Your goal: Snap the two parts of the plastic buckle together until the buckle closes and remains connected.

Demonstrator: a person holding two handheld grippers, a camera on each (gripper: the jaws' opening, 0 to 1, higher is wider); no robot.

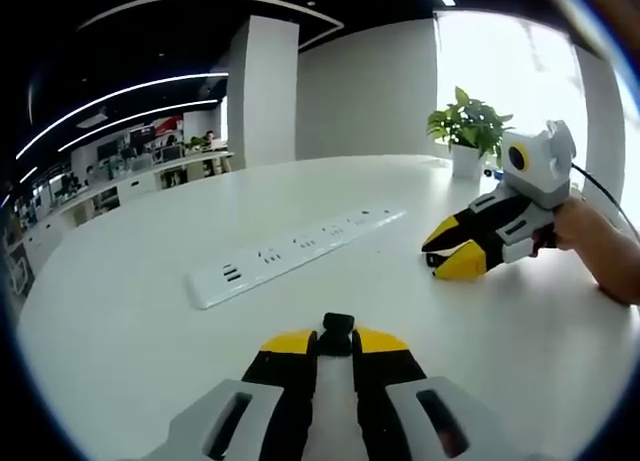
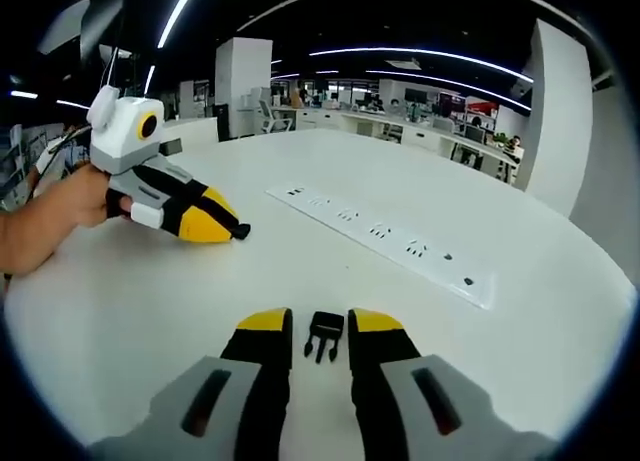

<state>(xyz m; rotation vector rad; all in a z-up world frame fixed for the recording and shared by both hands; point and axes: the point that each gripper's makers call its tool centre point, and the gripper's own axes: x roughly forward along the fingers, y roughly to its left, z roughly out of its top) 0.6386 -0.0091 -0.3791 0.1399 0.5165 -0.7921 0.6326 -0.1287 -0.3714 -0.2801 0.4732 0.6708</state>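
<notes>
- In the left gripper view the left claw [image 1: 336,339] has its yellow-tipped jaws drawn in narrow on a small black buckle part [image 1: 338,333], which is pinched between the tips and pokes out just above them.
- In the right gripper view the same left claw [image 2: 236,231] comes in from the left, held by a person's hand [image 2: 75,203]; its tips sit low over the white tabletop [image 2: 130,301], nearly closed, with a bit of black showing at the very point.
- The right claw [image 2: 320,323] stands with its jaws apart, and the pronged buckle part [image 2: 324,335] lies flat on the tabletop in the gap between the two tips; whether either jaw touches it I cannot tell.
- In the left gripper view the right claw [image 1: 458,249] enters from the right, jaws parted, tips close to the tabletop [image 1: 120,321], with a hand [image 1: 592,243] behind it.
- The two claws are well apart, so the two buckle parts are not joined.
- A long white power strip [image 1: 292,253] lies on the tabletop between the claws; it also shows in the right gripper view [image 2: 384,239].
- A potted plant [image 1: 466,131] stands at the far edge.
</notes>
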